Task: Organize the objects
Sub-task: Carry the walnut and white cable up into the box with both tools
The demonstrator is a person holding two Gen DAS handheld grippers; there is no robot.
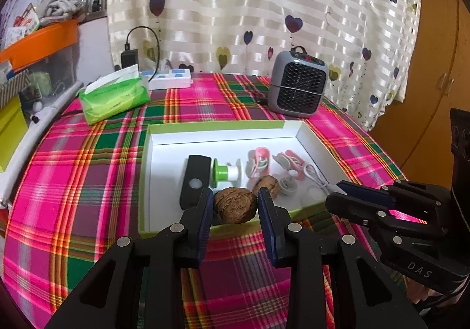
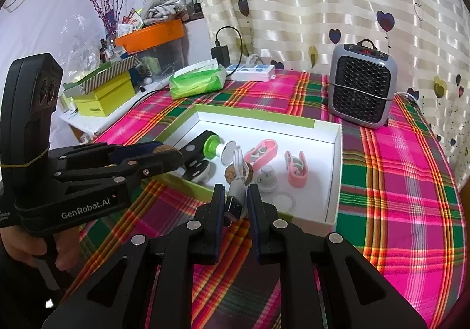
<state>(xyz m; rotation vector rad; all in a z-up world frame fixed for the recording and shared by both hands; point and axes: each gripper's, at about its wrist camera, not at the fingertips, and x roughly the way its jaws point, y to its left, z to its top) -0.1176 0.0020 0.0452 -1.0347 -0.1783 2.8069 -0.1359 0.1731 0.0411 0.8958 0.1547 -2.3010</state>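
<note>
Left gripper [image 1: 235,205] fingers clamp a walnut [image 1: 235,209]; right gripper [image 2: 235,196] fingers pinch the cable [image 2: 236,182]. Round shell could squirt free above the box [image 1: 217,125]. Cable may snag.

The right gripper [image 2: 234,204] pinches the plug end of a white cable [image 2: 238,173] over the near edge of a white box [image 2: 333,182] on the plaid tablecloth [image 2: 396,182]. To the left, the left gripper [image 2: 164,152] clamps a walnut [image 2: 164,149] above the box's corner. Inside the box lie two pink clips [image 2: 296,171] and a green spool [image 2: 212,147]. A grey heater [image 2: 362,85] stands behind the box.
</note>
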